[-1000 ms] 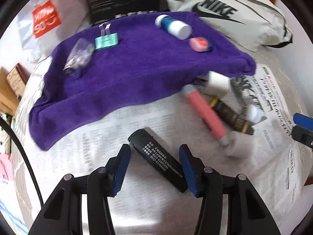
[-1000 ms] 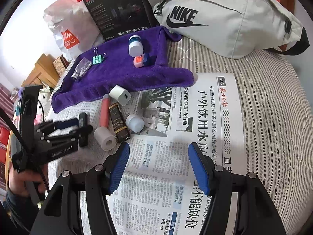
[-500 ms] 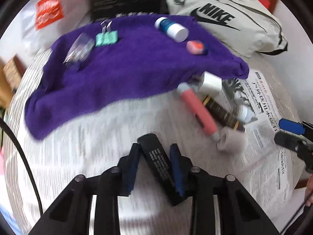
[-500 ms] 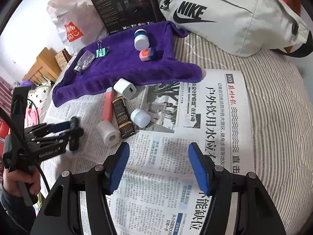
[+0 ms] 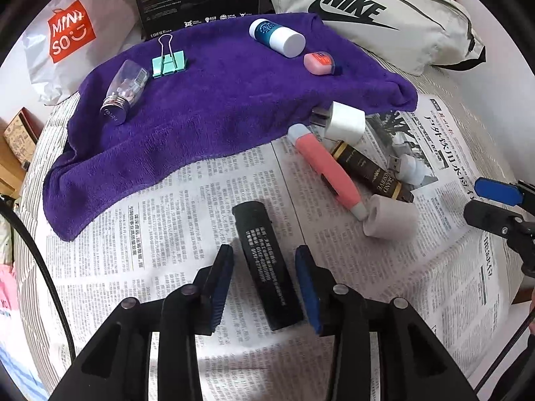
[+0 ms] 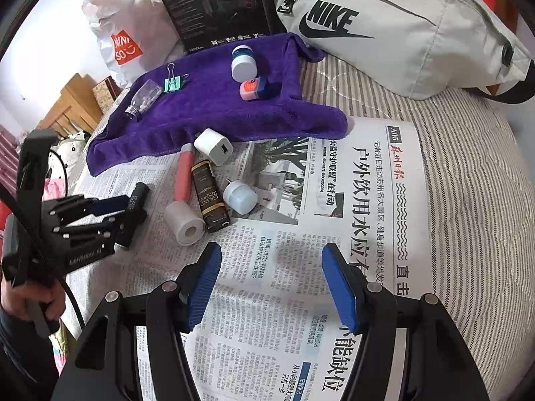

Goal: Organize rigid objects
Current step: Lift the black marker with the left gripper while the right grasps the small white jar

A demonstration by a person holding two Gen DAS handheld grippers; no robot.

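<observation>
Newspaper (image 5: 207,200) covers a striped bed; a purple towel (image 5: 214,107) lies at its far side, well ahead of both grippers, with a grey bag (image 6: 401,33) and a black box (image 6: 217,3) behind it.

Left gripper (image 5: 264,274): jaws opening, pads clear of the black bar (image 5: 267,264), which lies flat on the paper between them. Nothing gripped. A hand (image 6: 30,297) holds this gripper at the left edge of the right view.

Right gripper (image 6: 271,287): jaws parted, nothing between them, hanging over bare newsprint.

Black bar: long axis runs away from the left gripper, far end tipped slightly left of the gripper's line, near end reaching back between the fingers. White print faces up.

Other items: a pink tube (image 5: 327,173), a brown bar (image 5: 367,173), a white charger (image 5: 344,122), a white roll (image 5: 388,220) and a small white plug (image 5: 411,167) sit ahead and to the right of the left gripper. On the towel: clear bottle (image 5: 125,93), green clip (image 5: 167,61), blue-and-white bottle (image 5: 277,36), pink eraser (image 5: 319,63).

Judgement on the step: likely a regrasp of the black bar for transfer to the towel. Best to roll the wrist slightly so the pads sit square to the bar's long sides, close around mid-length, then lift straight up. Risk: a skewed closure could twist the bar out.
</observation>
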